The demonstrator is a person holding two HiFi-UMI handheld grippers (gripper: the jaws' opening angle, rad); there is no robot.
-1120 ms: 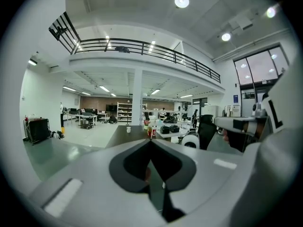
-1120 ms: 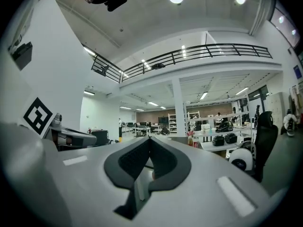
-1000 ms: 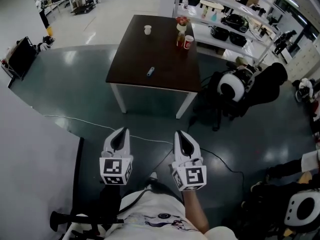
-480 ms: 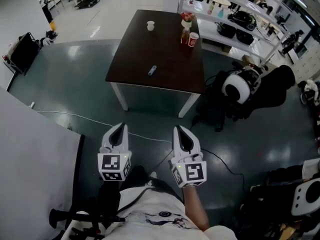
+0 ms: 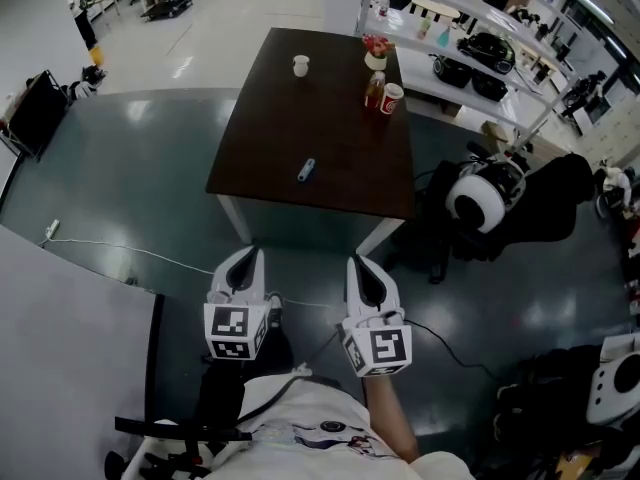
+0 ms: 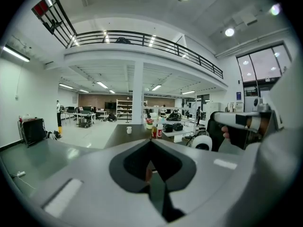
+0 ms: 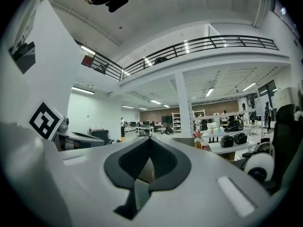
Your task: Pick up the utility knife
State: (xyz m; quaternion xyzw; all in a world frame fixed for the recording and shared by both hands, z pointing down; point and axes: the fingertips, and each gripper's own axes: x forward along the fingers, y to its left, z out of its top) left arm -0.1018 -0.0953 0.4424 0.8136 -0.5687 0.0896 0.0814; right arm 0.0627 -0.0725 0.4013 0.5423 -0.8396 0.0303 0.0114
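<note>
The left tongs (image 5: 250, 255) and the right tongs (image 5: 358, 263) are hovering side by side over the dark floor, just short of the near edge of the worktop (image 5: 262, 143), both pointing toward it. In each gripper view the jaws are pressing together at the tip with nothing between them, so both tongs are closed and empty.

The utility knife (image 5: 305, 170), small and blue-grey, is lying flat on the dark brown worktop, near its middle and a little toward the near edge, well apart from both tongs. At the far end of the worktop a white cup (image 5: 300, 65) is standing alone on the left. On the far right corner a bottle (image 5: 374, 90) is standing just beside a red cup (image 5: 392, 96) carrying a white label whose print is too small to read. A small pot of flowers (image 5: 377, 53) is sitting just behind them.

Each pair of tongs is carrying a cube with black-and-white square markers, the left cube (image 5: 233, 332) and the right cube (image 5: 380, 348) facing the head camera; the patterns are codes, not letters. To the right of the worktop a white shelf rack (image 5: 470, 63) is holding helmets and bottles. A thin cable (image 5: 130, 253) is trailing over the floor in front of the worktop's left side.
</note>
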